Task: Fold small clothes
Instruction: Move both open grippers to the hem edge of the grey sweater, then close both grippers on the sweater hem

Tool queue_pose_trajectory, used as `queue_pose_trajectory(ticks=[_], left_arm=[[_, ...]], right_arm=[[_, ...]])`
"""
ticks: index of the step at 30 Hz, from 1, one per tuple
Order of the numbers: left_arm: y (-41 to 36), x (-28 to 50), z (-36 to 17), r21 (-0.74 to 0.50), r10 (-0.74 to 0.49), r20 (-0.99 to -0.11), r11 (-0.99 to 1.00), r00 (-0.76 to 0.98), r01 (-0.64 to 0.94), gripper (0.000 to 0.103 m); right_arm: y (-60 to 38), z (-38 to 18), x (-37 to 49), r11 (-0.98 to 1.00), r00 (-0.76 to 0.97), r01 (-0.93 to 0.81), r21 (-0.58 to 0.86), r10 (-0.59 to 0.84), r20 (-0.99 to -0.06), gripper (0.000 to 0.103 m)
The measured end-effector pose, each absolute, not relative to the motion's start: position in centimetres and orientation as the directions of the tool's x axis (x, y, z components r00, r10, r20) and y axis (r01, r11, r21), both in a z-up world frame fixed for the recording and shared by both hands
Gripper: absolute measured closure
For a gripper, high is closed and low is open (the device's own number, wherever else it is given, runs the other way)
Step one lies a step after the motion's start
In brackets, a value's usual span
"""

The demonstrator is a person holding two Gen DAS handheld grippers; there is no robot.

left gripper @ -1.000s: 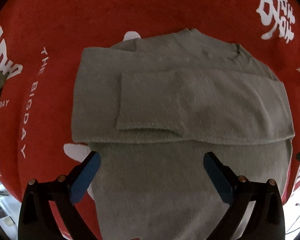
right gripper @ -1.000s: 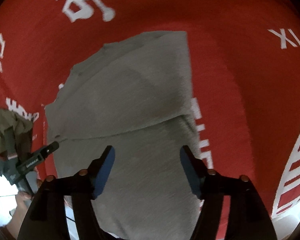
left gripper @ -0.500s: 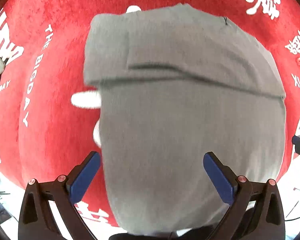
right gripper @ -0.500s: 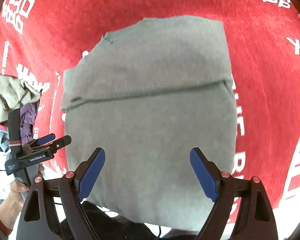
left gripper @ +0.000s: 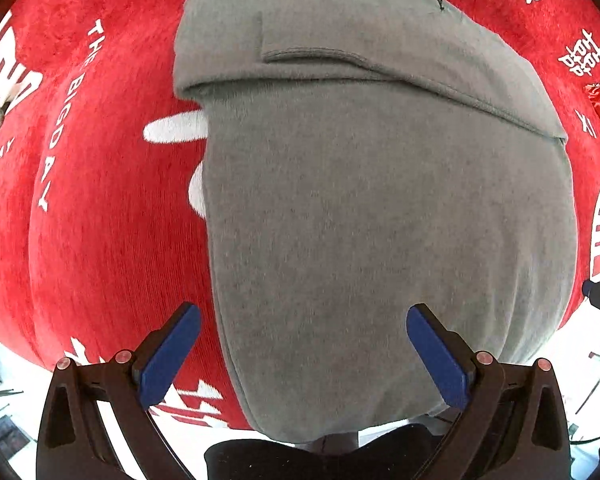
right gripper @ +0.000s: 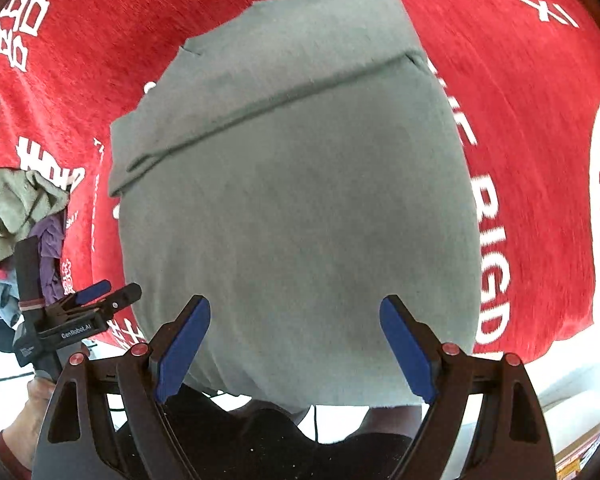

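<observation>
red cloth [left gripper: 100, 240] bears grey garment [left gripper: 380, 220]; perhaps unfolded clothes [right gripper: 16, 208] left.

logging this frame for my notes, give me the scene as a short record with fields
garment: grey sweater, sleeves folded across its upper part, hem hanging over the table's near edge
surface: red tablecloth with white lettering
left gripper: jaws open, holding nothing
right gripper: jaws open, holding nothing
also there: pile of clothes at the left
</observation>
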State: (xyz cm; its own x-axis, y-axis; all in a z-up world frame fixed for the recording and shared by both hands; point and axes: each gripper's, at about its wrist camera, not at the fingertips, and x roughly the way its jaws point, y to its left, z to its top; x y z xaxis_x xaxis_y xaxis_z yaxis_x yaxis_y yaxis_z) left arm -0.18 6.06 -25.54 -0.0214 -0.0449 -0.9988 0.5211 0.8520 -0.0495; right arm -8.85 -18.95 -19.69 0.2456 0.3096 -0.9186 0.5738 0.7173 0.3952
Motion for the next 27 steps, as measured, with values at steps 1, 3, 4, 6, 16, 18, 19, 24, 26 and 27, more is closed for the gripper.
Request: queue_pose_trajectory(ticks=[1, 3, 4, 6, 16, 18, 19, 24, 26, 27], left_arm=[[6.2, -0.6, -25.5, -0.044, -0.043, -0.999, 0.858, -0.014, 0.512, 0.000], [6.4, -1.4, -25.5, -0.038, -0.041, -0.999, 0.868, -0.004, 0.496, 0.000], [6.5, -2.0, -25.4, -0.031, -0.039, -0.999, 0.872, 0.006, 0.488, 0.000], [6.4, -3.5, -25.4, -0.008, -0.026, -0.999, 0.877, 0.030, 0.480, 0.000], [7.8, -9.6, -25.4, -0.017, -0.044, -0.997, 0.908, 0.056, 0.419, 0.000], [8.6, -10.2, -25.4, -0.027, -0.052, -0.997, 0.914, 0.050, 0.404, 0.000], [8.9, -10.5, -25.5, -0.028, -0.052, -0.998, 0.915, 0.048, 0.402, 0.000], [11.6, -11.6, -26.2, -0.055, -0.073, -0.997, 0.914, 0.031, 0.401, 0.000], [12.7, -11.8, -26.8, -0.086, -0.102, -0.995, 0.913, 0.018, 0.398, 0.000], [13.3, -11.8, -27.2, -0.101, -0.114, -0.993, 0.911, 0.009, 0.401, 0.000]], right_arm=[[-18.9, -19.8, -9.1, 0.715, 0.244, 0.575, 0.398, 0.314, -0.918, 0.014], [-19.1, -20.1, -9.8, 0.713, 0.237, 0.573, 0.404, 0.328, -0.914, 0.014], [-19.2, -20.3, -10.2, 0.715, 0.234, 0.568, 0.409, 0.335, -0.912, 0.014], [-19.6, -20.6, -10.8, 0.718, 0.237, 0.554, 0.421, 0.348, -0.907, 0.014], [-22.7, -22.7, -16.0, 0.703, 0.247, 0.512, 0.493, 0.429, -0.869, 0.014], [-22.9, -23.2, -16.8, 0.708, 0.237, 0.504, 0.494, 0.437, -0.868, 0.014], [-22.9, -23.5, -17.1, 0.710, 0.233, 0.500, 0.496, 0.441, -0.867, 0.014], [-22.7, -25.0, -18.8, 0.698, 0.238, 0.481, 0.530, 0.478, -0.846, 0.014], [-22.4, -25.9, -19.3, 0.706, 0.218, 0.472, 0.528, 0.487, -0.846, 0.014], [-22.3, -26.3, -19.5, 0.707, 0.209, 0.469, 0.530, 0.494, -0.844, 0.014]])
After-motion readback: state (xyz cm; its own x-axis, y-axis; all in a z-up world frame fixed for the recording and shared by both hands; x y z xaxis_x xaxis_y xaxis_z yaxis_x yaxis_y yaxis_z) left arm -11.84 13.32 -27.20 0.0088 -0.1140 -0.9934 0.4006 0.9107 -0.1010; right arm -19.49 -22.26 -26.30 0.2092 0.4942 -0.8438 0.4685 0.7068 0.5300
